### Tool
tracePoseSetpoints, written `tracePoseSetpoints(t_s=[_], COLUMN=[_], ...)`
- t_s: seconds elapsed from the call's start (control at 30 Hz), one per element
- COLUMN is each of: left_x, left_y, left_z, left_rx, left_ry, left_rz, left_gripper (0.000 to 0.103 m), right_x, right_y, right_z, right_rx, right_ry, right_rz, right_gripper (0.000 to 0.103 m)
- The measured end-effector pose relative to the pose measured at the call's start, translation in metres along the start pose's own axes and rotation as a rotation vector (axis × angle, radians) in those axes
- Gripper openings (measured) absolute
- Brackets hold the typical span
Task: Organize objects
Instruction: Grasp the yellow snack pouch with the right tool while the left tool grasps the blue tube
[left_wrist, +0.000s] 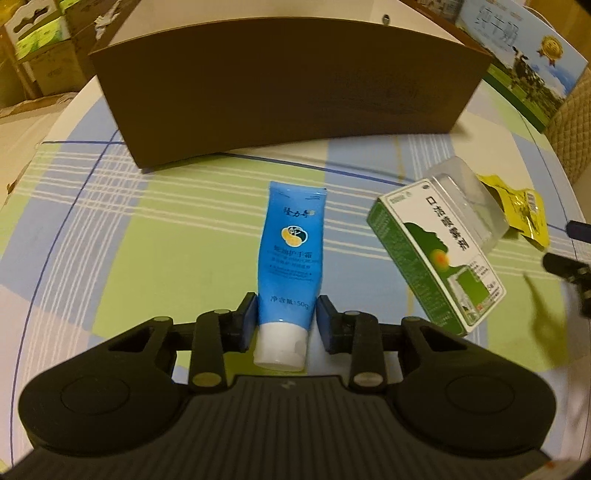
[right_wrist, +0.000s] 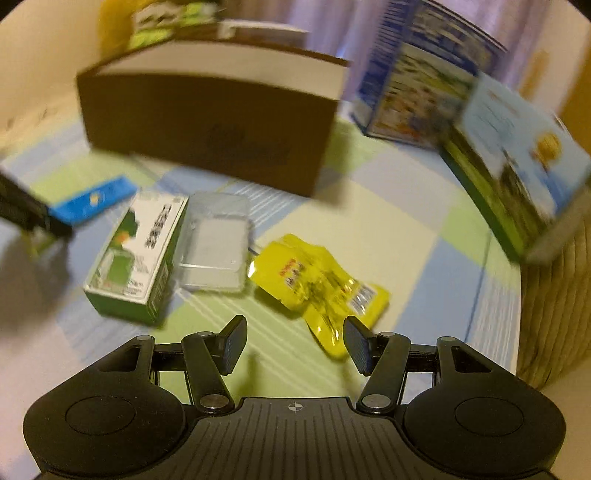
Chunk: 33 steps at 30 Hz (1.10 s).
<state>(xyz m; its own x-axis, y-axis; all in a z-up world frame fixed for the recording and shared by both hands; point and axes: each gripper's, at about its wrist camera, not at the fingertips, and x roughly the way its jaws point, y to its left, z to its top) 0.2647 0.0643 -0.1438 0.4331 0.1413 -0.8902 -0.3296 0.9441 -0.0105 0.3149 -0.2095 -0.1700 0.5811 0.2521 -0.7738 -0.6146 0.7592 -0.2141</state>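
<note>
Left wrist view: left hand-held gripper (left_wrist: 285, 321) clamped on blue tube (left_wrist: 290, 258), lower centre, near cap. Lift straight, carry to brown box (left_wrist: 280, 92) upper frame. Right hand-held gripper (right_wrist: 293, 345) half-open, empty, yellow packet (right_wrist: 317, 284) ahead.

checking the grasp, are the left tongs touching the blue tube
Touching. The left wrist view shows both pads of the left tongs pressed against the sides of the blue tube above its white cap.
</note>
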Motion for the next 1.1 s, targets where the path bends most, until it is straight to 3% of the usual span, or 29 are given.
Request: tracePoseSetpoints(t_s=[0.33, 0.5, 0.57, 0.63, 0.87, 1.03, 1.07, 1.1], left_x=[0.002, 0.003, 0.004, 0.006, 0.01, 0.006, 0.005, 0.003], left_y=[0.001, 0.0, -0.001, -0.002, -0.009, -0.009, -0.009, -0.009], left_z=[0.004, 0.004, 0.005, 0.006, 0.011, 0.004, 0.001, -0.002], left_rx=[-0.008, -0.004, 0.002, 0.007, 0.066, 0.07, 0.072, 0.074], left_ry=[0.002, 0.002, 0.0, 0.0, 0.013, 0.009, 0.009, 0.01], left_rz=[0.011, 0.016, 0.019, 0.02, 0.042, 0.036, 0.034, 0.033], left_gripper=[0.03, 0.03, 0.03, 0.031, 0.032, 0.031, 0.031, 0.031], right_x=[0.05, 0.058, 0.057, 0.054, 0.038, 0.011, 0.005, -0.001], right_y=[0.007, -0.008, -0.01, -0.007, -0.003, -0.002, -0.002, -0.002], right_z=[0.01, 0.014, 0.014, 0.014, 0.004, -0.008, -0.01, -0.012], right_rx=[-0.129, -0.047, -0.035, -0.045, 0.022, 0.151, 0.187, 0.221], right_ry=[-0.016, -0.039, -0.038, -0.031, 0.024, 0.039, 0.036, 0.03], right_rz=[-0.059, -0.009, -0.004, -0.003, 0.031, 0.088, 0.103, 0.115], right_gripper=[0.055, 0.055, 0.049, 0.044, 0.043, 0.043, 0.036, 0.035])
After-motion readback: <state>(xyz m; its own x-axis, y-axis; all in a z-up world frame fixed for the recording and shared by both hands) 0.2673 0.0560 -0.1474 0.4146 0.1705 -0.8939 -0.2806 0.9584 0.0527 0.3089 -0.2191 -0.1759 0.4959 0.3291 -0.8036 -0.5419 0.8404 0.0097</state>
